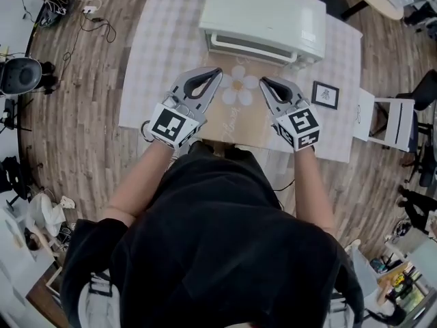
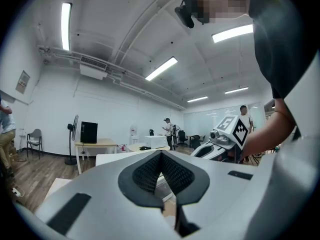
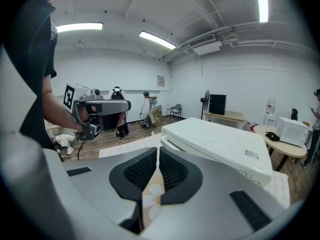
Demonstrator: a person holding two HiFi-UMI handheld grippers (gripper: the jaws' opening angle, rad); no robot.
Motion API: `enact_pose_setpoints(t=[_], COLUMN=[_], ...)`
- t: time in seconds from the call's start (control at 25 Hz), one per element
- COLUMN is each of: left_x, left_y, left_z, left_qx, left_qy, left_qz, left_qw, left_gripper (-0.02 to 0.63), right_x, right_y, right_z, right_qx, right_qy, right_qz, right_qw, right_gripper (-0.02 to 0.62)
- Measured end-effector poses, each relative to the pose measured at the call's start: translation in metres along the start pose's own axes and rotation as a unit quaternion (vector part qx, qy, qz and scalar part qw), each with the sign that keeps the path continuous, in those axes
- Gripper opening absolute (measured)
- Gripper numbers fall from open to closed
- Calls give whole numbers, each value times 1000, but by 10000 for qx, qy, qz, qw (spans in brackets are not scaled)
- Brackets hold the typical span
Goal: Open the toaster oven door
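White toaster oven (image 1: 263, 16) on table (image 1: 147, 80), door (image 1: 254, 46) closed | your left gripper (image 1: 217, 72): clenched, empty | your right gripper (image 1: 263, 81): clenched, empty | both short of oven

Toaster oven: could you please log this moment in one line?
oven door closed | left gripper shut, empty | right gripper shut, empty

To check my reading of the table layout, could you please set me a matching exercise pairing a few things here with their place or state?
Things:
1 toaster oven
2 daisy
3 framed picture
4 right gripper

Descriptions:
A jaws together, nothing between them
B far side of the table, door shut
C just in front of the oven
D near the table's right side

Pairs: 1-B; 2-C; 3-D; 4-A
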State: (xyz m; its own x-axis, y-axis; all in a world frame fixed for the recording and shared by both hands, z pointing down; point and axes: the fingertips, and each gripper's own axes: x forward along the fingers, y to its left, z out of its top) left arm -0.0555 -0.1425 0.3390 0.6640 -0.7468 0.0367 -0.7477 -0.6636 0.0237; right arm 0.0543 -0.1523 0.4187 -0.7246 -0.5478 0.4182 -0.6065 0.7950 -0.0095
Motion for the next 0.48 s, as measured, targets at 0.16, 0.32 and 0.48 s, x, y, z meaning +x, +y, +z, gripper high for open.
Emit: enact_pose_setpoints(t=[0.16,0.32,0.48], left_x=[4,8,10], left_y=[6,12,16], left_z=[-13,-14,-22], left_qx=[-13,-46,39], left_qy=[69,48,101], left_qz=[-125,-144,-143], left_qw=[9999,9999,9998], left_gripper=[14,12,12], right_x=[17,30,42], right_y=[-5,-17,-30], right_z=[-5,-9,-15], right_qx=[-182,-375,-618], right_qy=[430,779,1107], right_qz=[-11,-129,-154], right_qw=[9989,9962,9918], right_gripper=[38,63,95])
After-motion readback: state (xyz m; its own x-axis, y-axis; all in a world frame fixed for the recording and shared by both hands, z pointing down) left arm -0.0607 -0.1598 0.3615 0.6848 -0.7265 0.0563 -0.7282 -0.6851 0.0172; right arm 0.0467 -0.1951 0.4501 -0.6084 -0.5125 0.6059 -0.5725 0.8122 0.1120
